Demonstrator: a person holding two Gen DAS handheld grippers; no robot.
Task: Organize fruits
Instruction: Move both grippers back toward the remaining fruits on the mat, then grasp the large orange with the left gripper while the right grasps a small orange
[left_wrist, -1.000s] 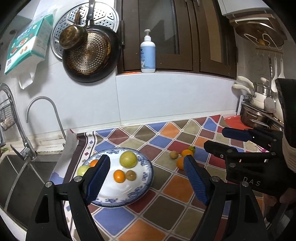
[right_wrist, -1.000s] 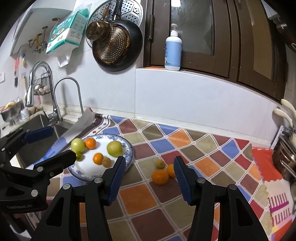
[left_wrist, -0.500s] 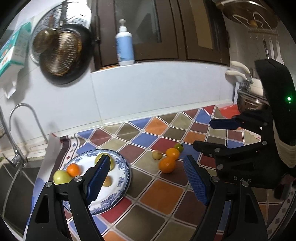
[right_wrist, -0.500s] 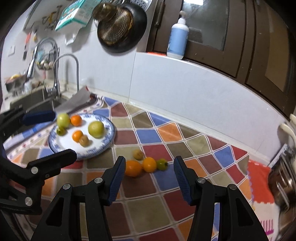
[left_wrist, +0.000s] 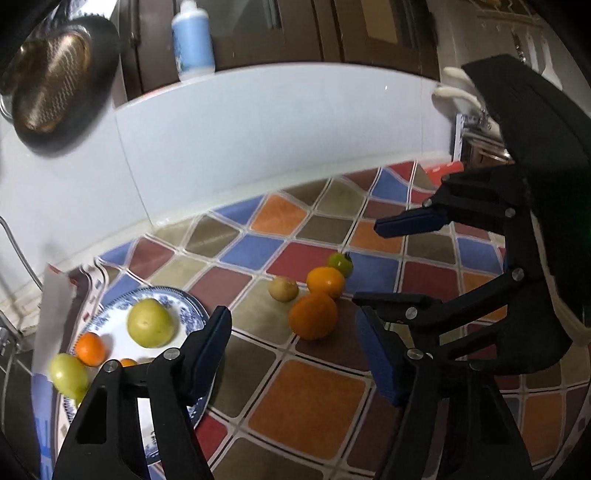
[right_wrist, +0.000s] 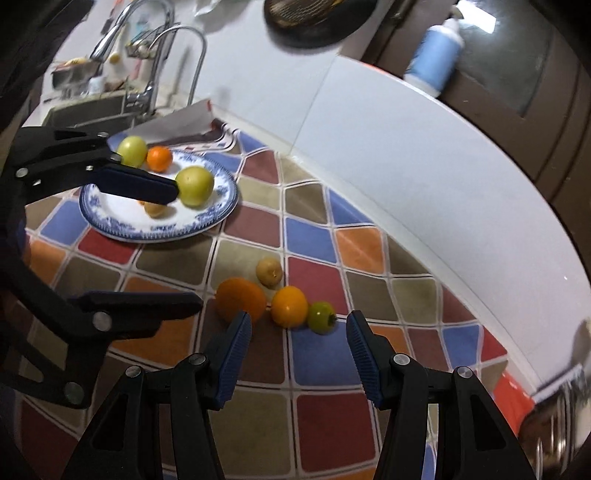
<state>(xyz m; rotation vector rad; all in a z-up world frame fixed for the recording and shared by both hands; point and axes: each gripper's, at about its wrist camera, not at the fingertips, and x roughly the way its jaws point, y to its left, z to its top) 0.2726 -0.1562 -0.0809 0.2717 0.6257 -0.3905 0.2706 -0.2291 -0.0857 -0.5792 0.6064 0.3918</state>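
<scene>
A blue-and-white plate (left_wrist: 184, 306) (right_wrist: 221, 206) holds several fruits, among them a big yellow-green one (left_wrist: 149, 322) (right_wrist: 194, 185). Loose on the patterned mat lie a large orange (left_wrist: 313, 314) (right_wrist: 241, 298), a smaller orange (left_wrist: 325, 281) (right_wrist: 290, 305), a small brown fruit (left_wrist: 283, 288) (right_wrist: 269, 270) and a small green one (left_wrist: 340, 263) (right_wrist: 321, 316). My left gripper (left_wrist: 295, 354) is open and empty, just short of the large orange. My right gripper (right_wrist: 299, 343) is open and empty, just short of the smaller orange and green fruit.
A sink with a tap (right_wrist: 147, 74) lies left of the plate. A white tiled wall (left_wrist: 258, 140) runs behind the mat. A blue bottle (left_wrist: 192, 40) stands on the ledge, a pan (left_wrist: 55, 85) hangs left, and pots (right_wrist: 554, 417) sit at right.
Both grippers have moved forward and down toward the loose fruits, which now look larger and nearer. Both stay open and empty. The fruits have not moved.
</scene>
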